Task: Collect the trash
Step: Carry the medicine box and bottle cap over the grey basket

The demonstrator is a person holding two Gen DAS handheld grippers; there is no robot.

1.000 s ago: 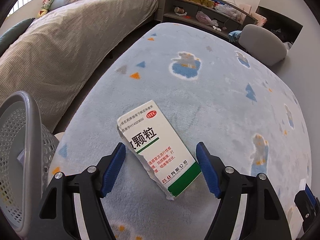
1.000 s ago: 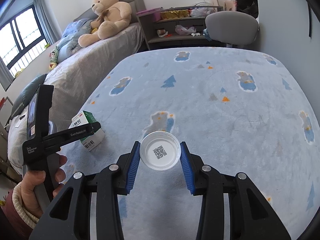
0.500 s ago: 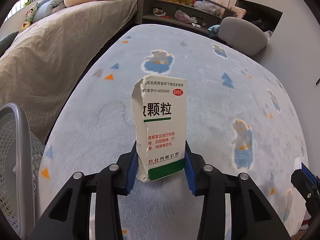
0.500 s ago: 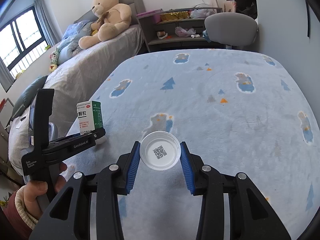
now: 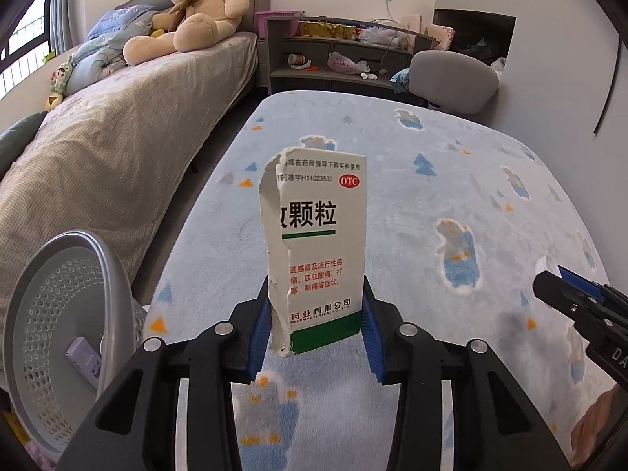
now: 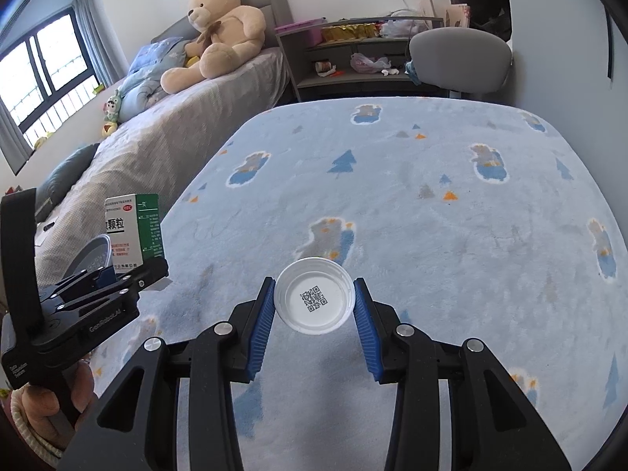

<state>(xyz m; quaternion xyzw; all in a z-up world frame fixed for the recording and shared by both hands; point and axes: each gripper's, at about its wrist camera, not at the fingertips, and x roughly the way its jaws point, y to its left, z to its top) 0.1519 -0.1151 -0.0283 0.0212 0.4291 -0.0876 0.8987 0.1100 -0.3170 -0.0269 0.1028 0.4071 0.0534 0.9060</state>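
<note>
The torn medicine box (image 5: 320,251) has been scooped off the blue rug (image 5: 451,204) and is now held upright, pinched at its base by the left gripper (image 5: 314,329) — a second ago it lay flat between spread jaws. So the pickup looks done, and the grey mesh basket (image 5: 59,314) at 9 o'clock is probably next. The right gripper (image 6: 313,310) is unchanged — clamped on the white lid (image 6: 313,300), hovering over the rug.
</note>
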